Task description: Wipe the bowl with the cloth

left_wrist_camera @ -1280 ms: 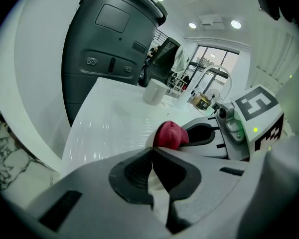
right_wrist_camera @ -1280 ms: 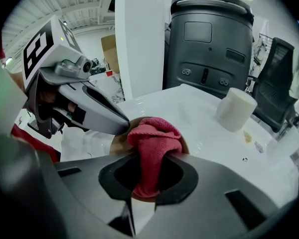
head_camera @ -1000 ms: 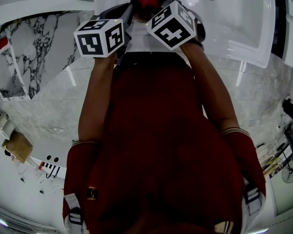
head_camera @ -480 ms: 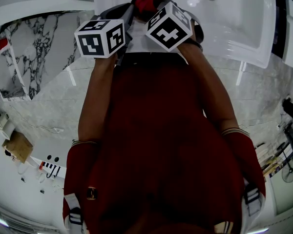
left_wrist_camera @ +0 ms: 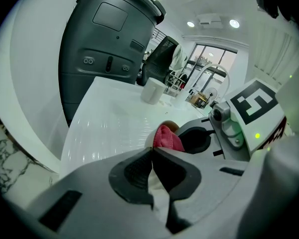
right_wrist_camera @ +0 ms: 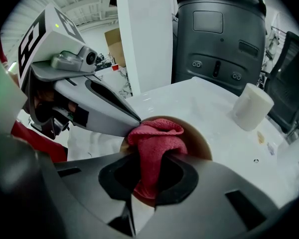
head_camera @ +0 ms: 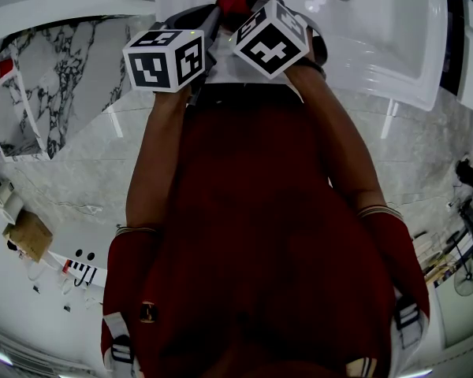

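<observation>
right gripper view is showing the wipe under way, judging by contact. the red cloth is pressing into the tan bowl, so picking up and bringing the two together are looking done. rubbing round the inside and setting things down are looking left. can't tell how much of the bowl is already wiped, no dirt is showing.

nearest the camera, the right gripper is clamping narrow on the cloth. a strip of it is running down between the pads and a bunched fold is sticking out past the tips. that fold is sitting inside the bowl against its near wall, with the bowl lying directly under and beyond the jaws. just left of it the left gripper is reaching in from the side, its tips meeting the bowl's rim. in the left gripper view its jaws are sitting nearly together, pinching a thin pale edge that i'm reading as that rim, probably steadying the bowl. the cloth is showing just past those tips.

further out, the bowl is resting on the white table. a white cup is standing well apart from the bowl, and a big dark grey bin is standing behind the table.

head view is mostly showing the person's red top. the two marker cubes are sitting side by side with the cloth peeking out between them, and the bowl is hiding underneath.
</observation>
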